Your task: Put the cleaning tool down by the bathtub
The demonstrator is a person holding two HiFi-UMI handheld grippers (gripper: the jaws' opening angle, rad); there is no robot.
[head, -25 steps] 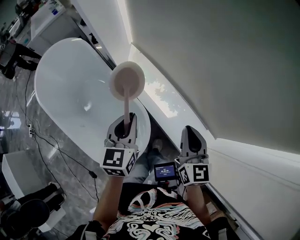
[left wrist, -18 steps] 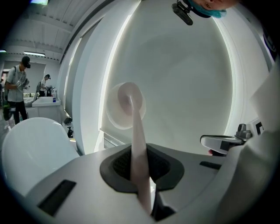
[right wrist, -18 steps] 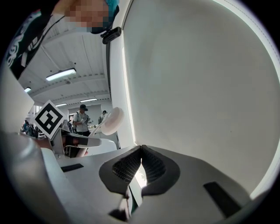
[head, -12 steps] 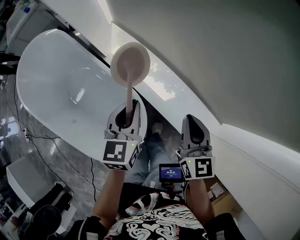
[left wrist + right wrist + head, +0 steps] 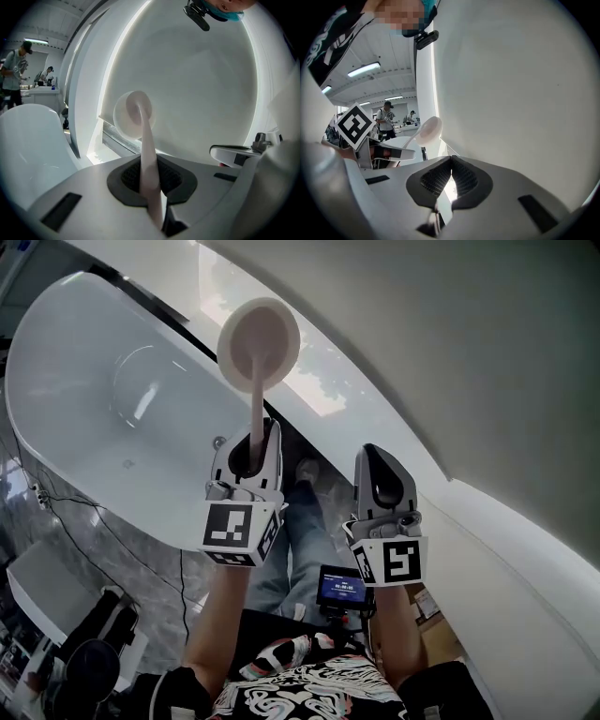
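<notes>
The left gripper (image 5: 251,442) is pinching the cleaning tool (image 5: 259,338) by its handle, holding the round head above the bathtub (image 5: 84,390) rim, probably ready for setting down. The right gripper (image 5: 377,465), pressed together and empty, is idling alongside.

Head view looks steeply down; gripper views look along their jaws; all share the bathtub (image 5: 94,399).

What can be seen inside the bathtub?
The bathtub shows a bare white basin with a small round fitting; the cleaning tool and left gripper hide part of its right end.
</notes>
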